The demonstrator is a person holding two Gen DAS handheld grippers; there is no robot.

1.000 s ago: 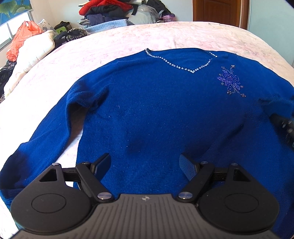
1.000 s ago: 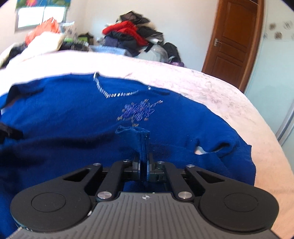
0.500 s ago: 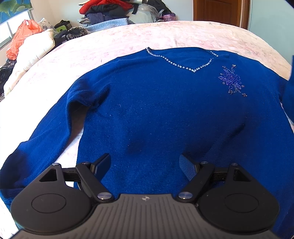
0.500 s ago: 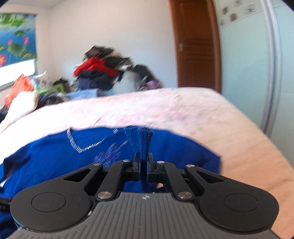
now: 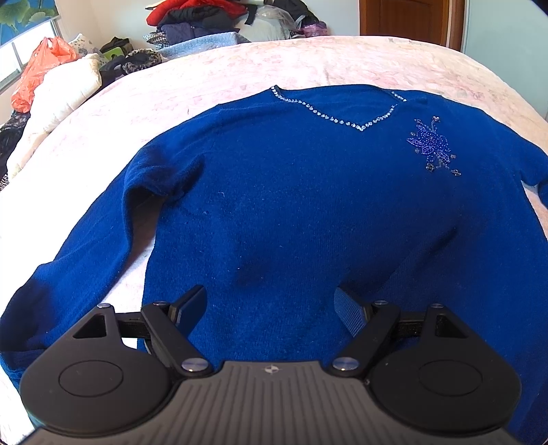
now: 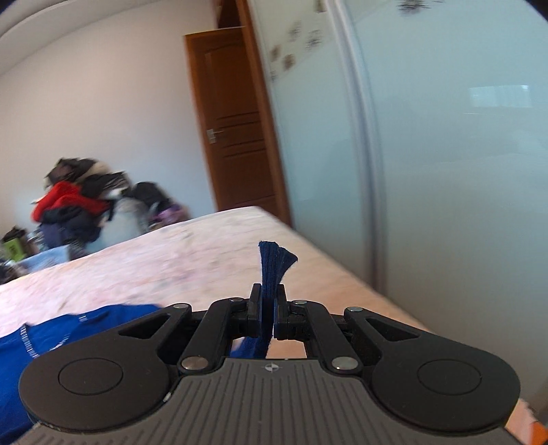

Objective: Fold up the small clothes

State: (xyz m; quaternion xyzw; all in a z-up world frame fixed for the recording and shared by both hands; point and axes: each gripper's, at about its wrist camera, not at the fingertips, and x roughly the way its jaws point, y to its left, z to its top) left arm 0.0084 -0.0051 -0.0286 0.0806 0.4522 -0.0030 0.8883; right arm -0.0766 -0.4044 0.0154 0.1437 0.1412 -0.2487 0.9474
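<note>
One garment on hand: a blue sweater (image 5: 308, 212), lying face up and spread flat on the pink bedspread (image 5: 239, 68), with no fold in the body visible.
Left gripper (image 5: 270, 308): held low over the hem end of the sweater, its fingers (image 5: 191, 304) standing wide apart with nothing between them; blue knit showed beneath the gap, and whether the pads touched it could not be told.
Right gripper (image 6: 269, 308): fingers pressed together on a pinch of blue knit, a tuft of the cloth (image 6: 274, 263) standing up past the tips; judged to be the cuff of one sleeve, carried clear of the body toward the bed's side edge.
Left-view sleeve (image 5: 78, 260): lay out along the bed beside the body, unfolded.
Neckline trim (image 5: 342, 118): flat, beaded V facing up, at the far end of the garment.
Beaded flower (image 5: 431, 147): uncovered, beside the neckline.
Progress: judged early; garment laid out, one sleeve in hand, no fold completed.
Remaining: both sleeves to be laid across the body, then the body folded.
Background: heap of clothes (image 5: 205, 17) beyond the bed, wooden door (image 6: 239, 137), sliding wardrobe panel (image 6: 445, 154).
</note>
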